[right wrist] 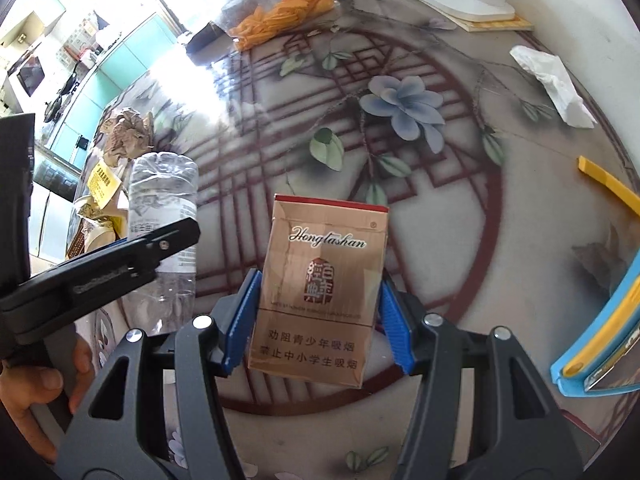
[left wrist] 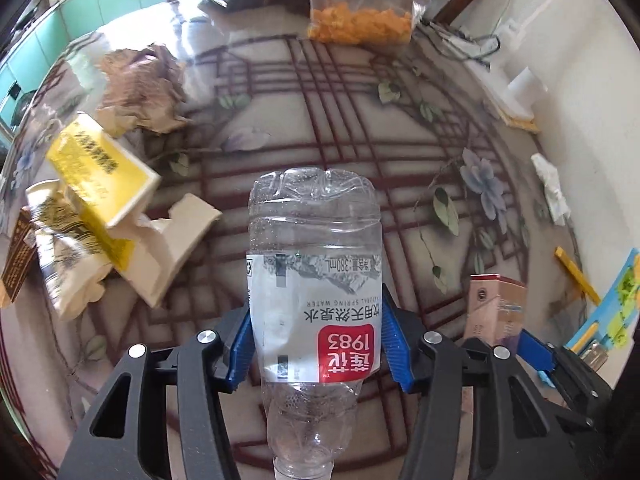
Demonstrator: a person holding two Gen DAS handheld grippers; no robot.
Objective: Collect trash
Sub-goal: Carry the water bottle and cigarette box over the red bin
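The round table (left wrist: 320,128) with the lattice-and-flower top carries everything. Your left gripper (left wrist: 316,344) is clamped across the label of the clear, empty plastic water bottle (left wrist: 314,264); thin walls can buckle and slip. Your right gripper (right wrist: 318,312) grips the tan cardboard cigarette pack (right wrist: 320,288); overtightening may crush it. The two grippers are close together, so they could collide.

Clear empty bottle (left wrist: 314,280) held base-forward; tan cigarette pack (right wrist: 320,292) held upright.

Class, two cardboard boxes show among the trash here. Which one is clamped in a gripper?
The brown cigarette pack, clamped by the right gripper; the yellow box lies loose on the pile of paper scraps.
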